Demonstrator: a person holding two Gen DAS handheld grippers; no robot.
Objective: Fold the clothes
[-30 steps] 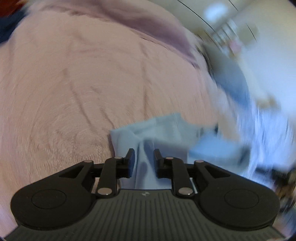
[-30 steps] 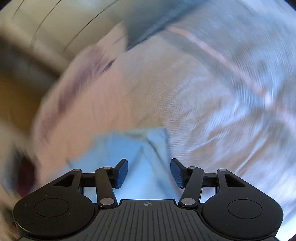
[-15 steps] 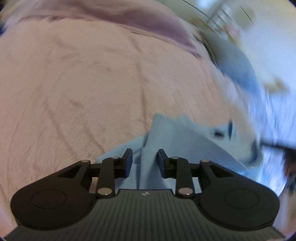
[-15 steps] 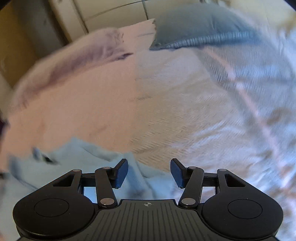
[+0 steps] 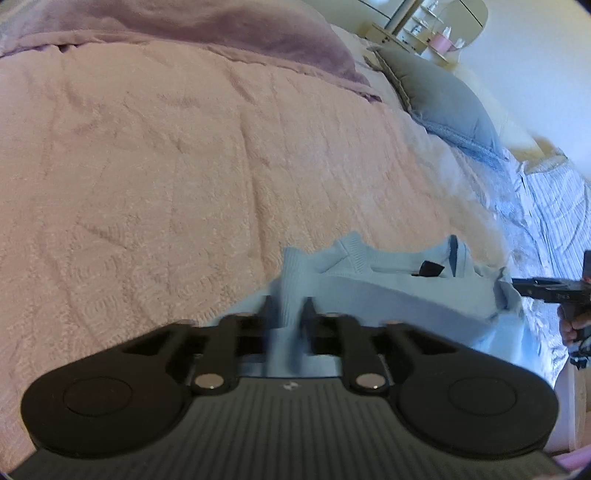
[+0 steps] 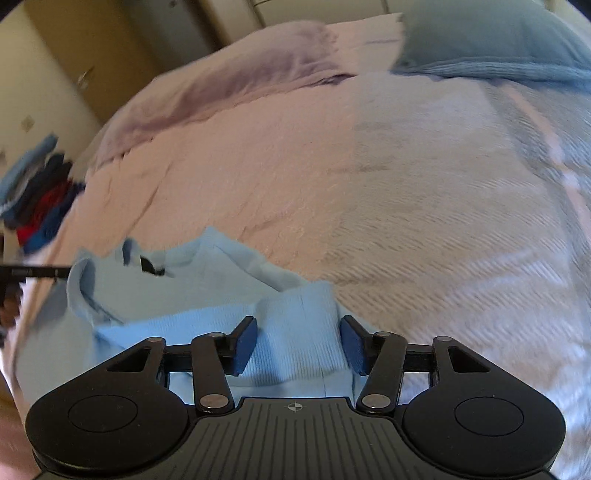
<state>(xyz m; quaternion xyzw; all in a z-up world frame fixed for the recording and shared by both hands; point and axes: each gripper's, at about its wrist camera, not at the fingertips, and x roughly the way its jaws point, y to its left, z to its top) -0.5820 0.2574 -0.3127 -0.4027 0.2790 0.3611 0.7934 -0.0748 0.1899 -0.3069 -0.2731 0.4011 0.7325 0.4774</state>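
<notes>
Underneath everything spreads the pink bedspread (image 5: pixel 155 177), textured and wrinkled, covering most of both views; toward the right it gives way to a pale striped blanket (image 6: pixel 480 236). A mauve blanket (image 5: pixel 229 26) is bunched along the far edge, and a grey-blue pillow (image 5: pixel 447 92) lies beyond it. At the left edge of the right wrist view sits a blurred pile of red, navy and blue clothes (image 6: pixel 40 199).

On the bedspread, at the near edge, lies the light blue knit sweater (image 5: pixel 388 291), rumpled. Its long axis runs roughly left to right between the two tools. The neckline with its dark label (image 5: pixel 430 268) faces away from the cameras, toward the pillow end.

The left gripper (image 5: pixel 286 314) sits at the sweater's left end, its jaws drawn close together on a ribbed fold that stands up between them; motion blur softens the tips. The right gripper (image 6: pixel 298 341) is at the opposite end, jaws apart, with a ribbed panel of the sweater lying in the gap; whether the pads touch the cloth cannot be told.

Each tool shows edge-on as a thin dark bar in the other's view, touching or just beside the sweater's edge.
</notes>
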